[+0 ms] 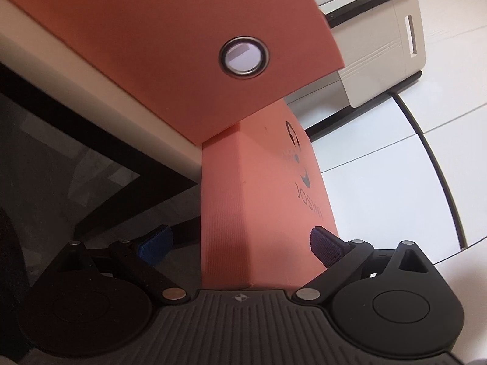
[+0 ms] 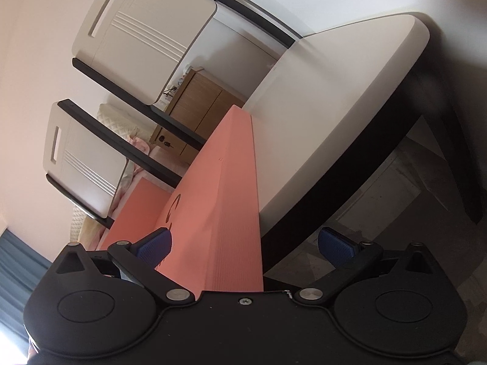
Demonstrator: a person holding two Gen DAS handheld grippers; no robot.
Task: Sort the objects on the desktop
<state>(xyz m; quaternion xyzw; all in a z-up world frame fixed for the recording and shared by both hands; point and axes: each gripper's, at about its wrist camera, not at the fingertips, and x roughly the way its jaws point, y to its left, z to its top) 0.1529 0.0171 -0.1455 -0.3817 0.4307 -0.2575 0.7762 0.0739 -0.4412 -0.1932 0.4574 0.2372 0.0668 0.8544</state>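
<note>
Salmon box [image 1: 258, 213], ribbed, with a dark logo and lettering on one face, lies between the blue pads of both grippers at the table [image 1: 100, 91] edge. Left gripper [image 1: 240, 246]: jaws apart, right pad [image 1: 324, 248] against the box's printed face, left pad [image 1: 155, 243] clear of it. Right gripper [image 2: 246, 245]: jaws apart, left pad [image 2: 153, 246] against the box, right pad [image 2: 336, 245] well clear. A flap [image 1: 170, 45] with a metal eyelet [image 1: 244, 57] hangs above the box, over the table. Two white chairs [image 2: 143, 33] stand beyond the table.
</note>
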